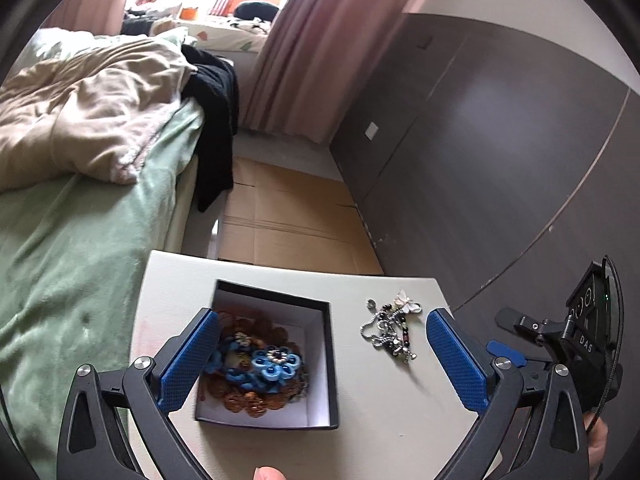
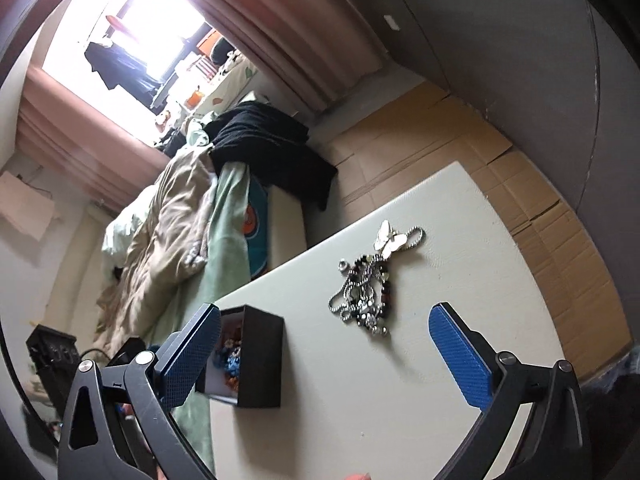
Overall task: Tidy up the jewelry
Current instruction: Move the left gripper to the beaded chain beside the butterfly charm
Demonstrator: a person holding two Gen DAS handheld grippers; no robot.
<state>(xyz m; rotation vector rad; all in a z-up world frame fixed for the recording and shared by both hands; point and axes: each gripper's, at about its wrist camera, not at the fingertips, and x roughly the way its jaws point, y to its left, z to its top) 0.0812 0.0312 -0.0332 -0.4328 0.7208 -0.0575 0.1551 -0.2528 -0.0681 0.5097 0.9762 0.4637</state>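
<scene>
1. Silver chains, dark beads and a white butterfly charm: a tangled pile [image 1: 391,330] lies loose on the tabletop [image 1: 384,412], right of the box [image 1: 330,364] and apart from it. Not yet sorted.
2. Box is black outside, white inside, open-topped. It holds a blue flower piece [image 1: 275,361] on top of brown, coin-like rounds [image 1: 244,402]. Looks like that part of the job is done.
3. My read: roughly halfway. The pile still has to go into the box; whether it is one item or several is unclear from the tangle.
4. Left gripper [image 1: 322,360] is spread wide, holding nothing, hovering with box and pile between its fingers.
5. Right gripper [image 2: 324,354] is also spread wide and empty, above bare tabletop near the pile.
6. Beyond the tabletop: a bed [image 1: 80,240] to the left, cardboard [image 1: 288,220] on the floor.
</scene>
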